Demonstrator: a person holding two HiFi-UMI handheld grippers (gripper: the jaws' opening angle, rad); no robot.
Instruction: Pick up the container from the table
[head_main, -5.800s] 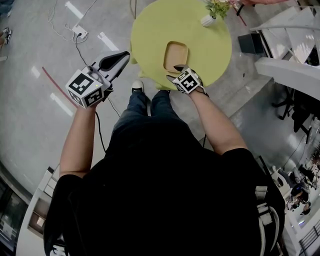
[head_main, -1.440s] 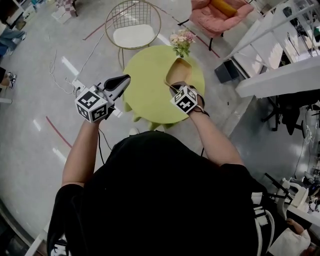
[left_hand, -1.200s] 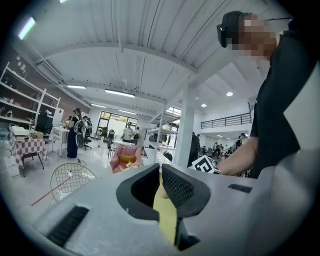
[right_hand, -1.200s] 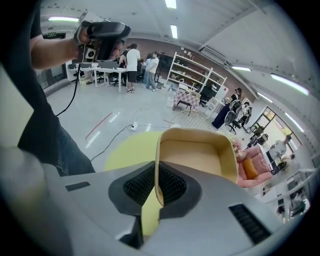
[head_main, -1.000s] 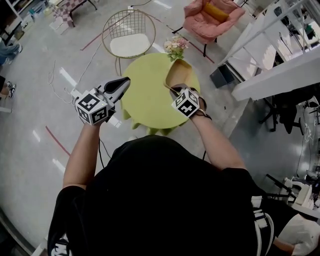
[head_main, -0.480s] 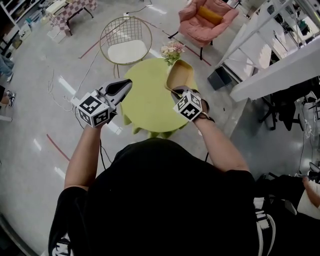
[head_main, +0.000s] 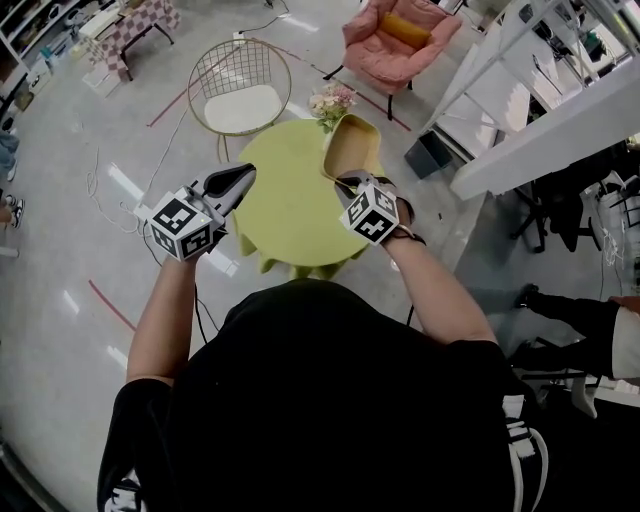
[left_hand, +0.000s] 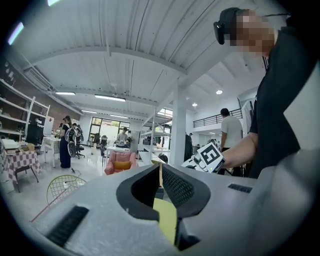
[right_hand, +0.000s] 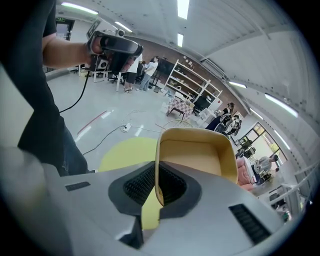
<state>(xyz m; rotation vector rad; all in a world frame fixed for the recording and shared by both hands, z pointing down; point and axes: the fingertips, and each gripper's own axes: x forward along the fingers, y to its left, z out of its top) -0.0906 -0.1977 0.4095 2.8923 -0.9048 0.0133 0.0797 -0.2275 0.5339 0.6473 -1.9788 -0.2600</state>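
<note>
Lifted further above the table (head_main: 290, 215) since a second ago: keep right gripper (head_main: 347, 182) fingers clamped on the rim of the container (head_main: 352, 148), left gripper (head_main: 238, 177) fingers together and empty, and raise smoothly.

A big open-plan office or lab hall: a glossy grey floor (head_main: 60, 230) with tape (head_main: 112, 305) and loose cables (right_hand: 107, 136), strip lights (left_hand: 110, 98) under white beams (left_hand: 125, 52), wall shelves (right_hand: 192, 85), a railed mezzanine (left_hand: 215, 119) and people (left_hand: 66, 142) standing about. A lounge corner has a pink armchair (head_main: 395, 45), a wire chair (head_main: 240, 90) and a round table (head_main: 290, 205).
</note>
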